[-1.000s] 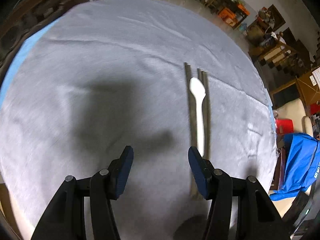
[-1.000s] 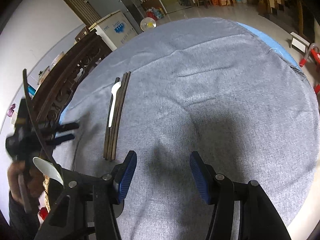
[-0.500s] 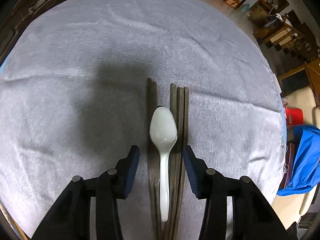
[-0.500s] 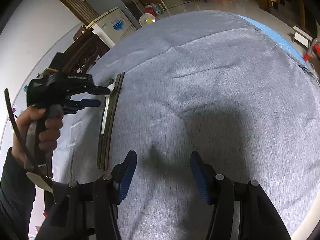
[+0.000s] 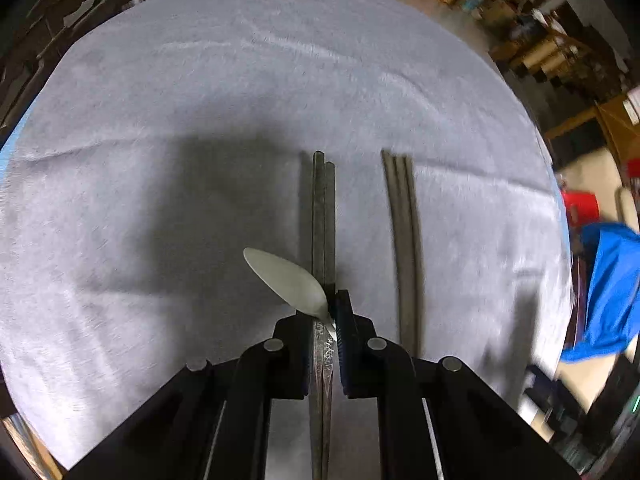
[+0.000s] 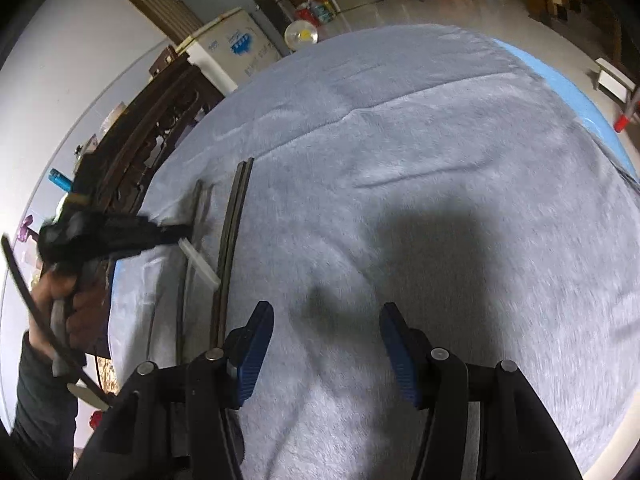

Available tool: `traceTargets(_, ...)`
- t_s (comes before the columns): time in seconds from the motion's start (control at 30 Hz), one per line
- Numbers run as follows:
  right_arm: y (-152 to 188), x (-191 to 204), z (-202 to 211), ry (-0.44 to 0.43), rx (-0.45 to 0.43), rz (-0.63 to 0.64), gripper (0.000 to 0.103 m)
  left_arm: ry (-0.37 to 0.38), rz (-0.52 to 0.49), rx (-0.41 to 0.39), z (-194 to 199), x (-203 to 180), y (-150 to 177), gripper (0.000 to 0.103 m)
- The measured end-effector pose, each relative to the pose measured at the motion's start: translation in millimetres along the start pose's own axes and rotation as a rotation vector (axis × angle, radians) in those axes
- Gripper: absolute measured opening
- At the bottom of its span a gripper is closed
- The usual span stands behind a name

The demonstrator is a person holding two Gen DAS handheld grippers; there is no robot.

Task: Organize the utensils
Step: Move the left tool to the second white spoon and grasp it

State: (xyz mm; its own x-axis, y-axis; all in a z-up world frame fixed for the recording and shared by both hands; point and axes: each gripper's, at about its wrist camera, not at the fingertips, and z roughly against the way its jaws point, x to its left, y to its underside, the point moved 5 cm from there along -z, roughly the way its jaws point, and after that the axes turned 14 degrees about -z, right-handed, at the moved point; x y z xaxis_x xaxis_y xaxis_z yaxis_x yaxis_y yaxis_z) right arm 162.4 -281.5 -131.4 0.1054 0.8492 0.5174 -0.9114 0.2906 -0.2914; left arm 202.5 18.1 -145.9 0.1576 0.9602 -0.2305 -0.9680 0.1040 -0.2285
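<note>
Spoon (image 5: 289,281) bowl angled up-left

A white spoon (image 5: 286,280) and dark brown chopsticks (image 5: 404,240) sit against a pale grey tablecloth (image 5: 200,100) (blue pads (image 6: 252,356) on black grippers).
</note>
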Motion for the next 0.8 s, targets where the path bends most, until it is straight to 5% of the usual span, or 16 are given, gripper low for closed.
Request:
traceTargets(0.53, -25.8, 40.3, -41.7, 0.043, 0.112, 0.071, 0.059, 0.054, 0.104, -0.002, 6.3, 60.8, 20.1, 0.012)
traceTargets(0.63, -27.9, 45.2, -46.2, 0.048, 0.122, 0.085, 0.059, 0.09, 0.143, -0.005, -0.8, 53.3, 14.9, 0.038)
traceTargets(0.8, -27.0, 46.9, -53.1, 0.05, 0.135, 0.088, 0.059, 0.101, 0.186, -0.016, -6.4, 49.6, 10.0, 0.044)
